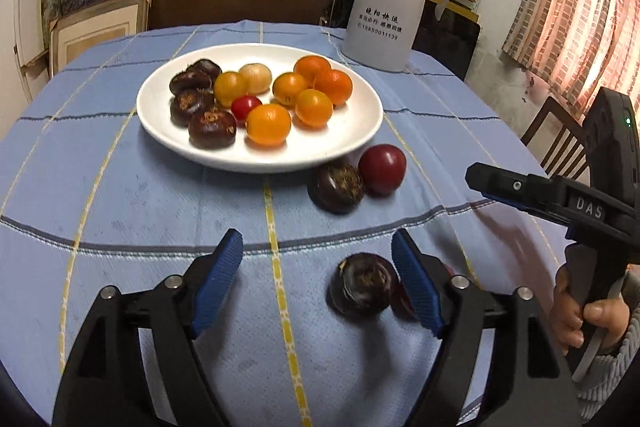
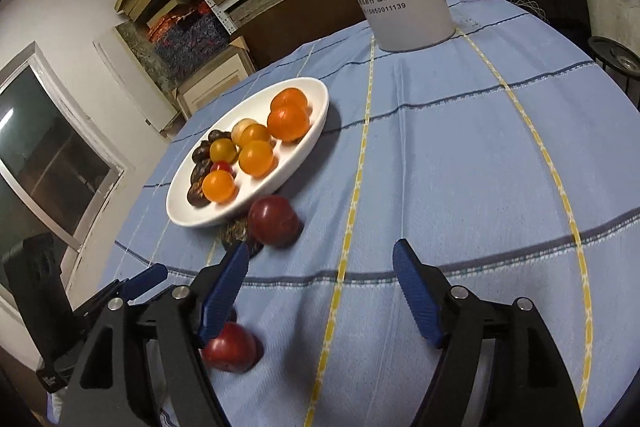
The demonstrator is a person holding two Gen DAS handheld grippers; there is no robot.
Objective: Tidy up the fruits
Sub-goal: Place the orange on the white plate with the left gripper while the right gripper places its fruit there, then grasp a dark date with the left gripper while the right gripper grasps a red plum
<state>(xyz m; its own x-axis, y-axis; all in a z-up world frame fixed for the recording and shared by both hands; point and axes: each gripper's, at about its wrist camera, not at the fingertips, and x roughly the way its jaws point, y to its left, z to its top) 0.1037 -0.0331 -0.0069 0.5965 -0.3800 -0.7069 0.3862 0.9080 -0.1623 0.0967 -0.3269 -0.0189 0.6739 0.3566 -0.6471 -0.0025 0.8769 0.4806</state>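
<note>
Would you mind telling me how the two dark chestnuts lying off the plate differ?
The far chestnut lies by the plate, touching a red fruit; the near chestnut lies between the open left tongs, beside its right pad. Both are dark, round and rest on the cloth.

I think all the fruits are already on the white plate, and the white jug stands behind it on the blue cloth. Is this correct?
Not quite. The left wrist view shows fruits off the white plate: a dark chestnut and a red fruit beside its rim, and another chestnut nearer the camera. The white jug does stand behind the plate on the blue cloth.
</note>
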